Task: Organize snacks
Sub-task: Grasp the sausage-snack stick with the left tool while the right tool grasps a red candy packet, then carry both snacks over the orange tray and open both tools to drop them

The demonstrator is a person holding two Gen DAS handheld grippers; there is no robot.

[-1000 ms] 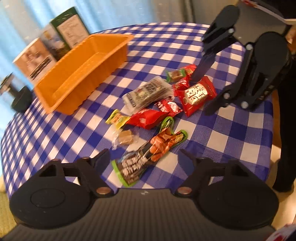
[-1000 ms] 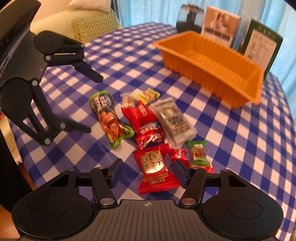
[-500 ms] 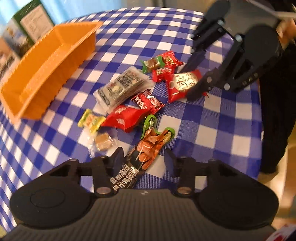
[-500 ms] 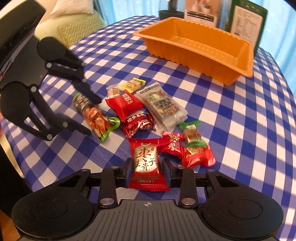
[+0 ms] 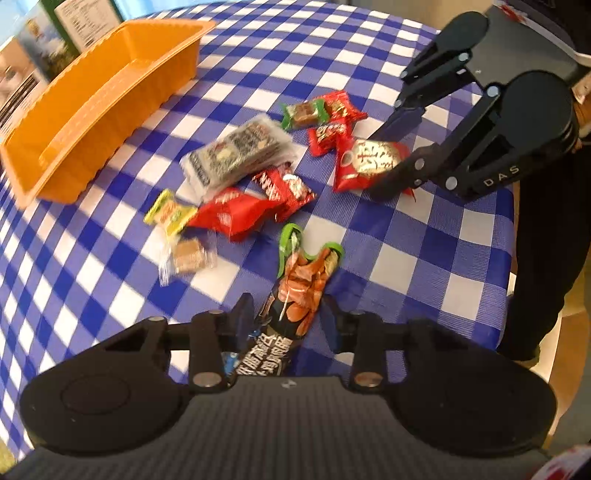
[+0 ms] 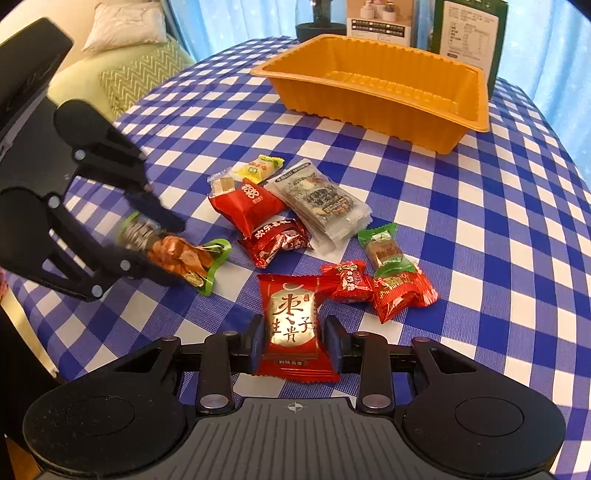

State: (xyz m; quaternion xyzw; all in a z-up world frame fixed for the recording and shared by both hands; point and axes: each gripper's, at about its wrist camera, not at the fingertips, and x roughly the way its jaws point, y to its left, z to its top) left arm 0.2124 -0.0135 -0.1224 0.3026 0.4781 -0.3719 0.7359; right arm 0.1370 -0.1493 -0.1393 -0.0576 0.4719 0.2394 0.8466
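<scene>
- Straddling a long dark sausage-snack pouch [image 5: 291,295] with the left gripper [image 5: 286,317]; fingers narrowed to either side of it, left pad touching, right pad apart from the film, not clamped.
- Pouch: black lower half with white lettering, orange sausage picture, green trim at the far end; flat on the blue-and-white checked tablecloth [image 5: 424,258], nearest the table edge.
- Bracketing a red date-candy packet [image 6: 291,325] with the right gripper [image 6: 293,341]; blue pads just beside both long edges, narrow gap, full contact cannot be told.
- Packet: glossy red, gold-and-white label with large characters, crimped ends, lying flat.
- Loose pile mid-table: clear pack of dark bars [image 6: 321,199], red pillow bag [image 6: 243,203], dark red foil packet [image 6: 277,242], yellow candy [image 6: 260,168], clear-wrapped biscuit [image 5: 188,254], green-wrapped candy [image 6: 382,247], two small red candies [image 6: 349,280] [image 6: 400,290].
- Pillow bag overlapping the foil packet; green candy resting on the rightmost red one.
- Orange ribbed plastic tray [image 6: 388,99] well beyond the pile, nothing visible inside.
- Printed boxes [image 6: 467,35] standing just behind the tray.
- Green cushion [image 6: 136,74] off the table's far left side in the right wrist view.
</scene>
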